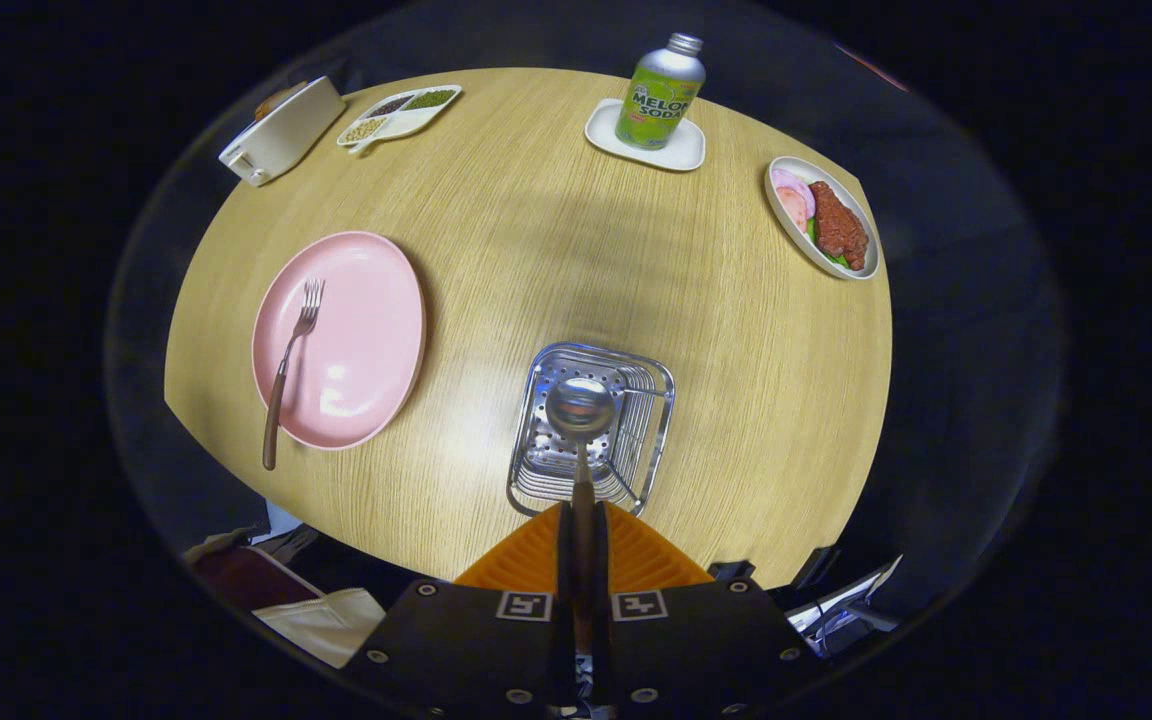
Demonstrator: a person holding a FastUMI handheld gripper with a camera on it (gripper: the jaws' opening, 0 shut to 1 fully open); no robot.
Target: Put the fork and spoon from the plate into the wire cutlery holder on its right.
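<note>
My gripper (583, 530) is shut on the spoon (581, 420), pinching its brown handle between both fingers. The spoon's metal bowl points ahead and hangs over the wire cutlery holder (651, 385), which stands on the wooden table just beyond the fingers. To the left of the holder lies the pink plate (366, 330). A fork (291, 360) with a brown handle rests on the plate's left side, tines pointing away, its handle end sticking out over the plate's near rim.
At the table's far side stand a green soda bottle (660, 92) on a white coaster (681, 150), a white divided dish (399, 113) and a white box (283, 130). A dish of food (824, 222) sits far right. Bags (316, 610) lie below the near table edge.
</note>
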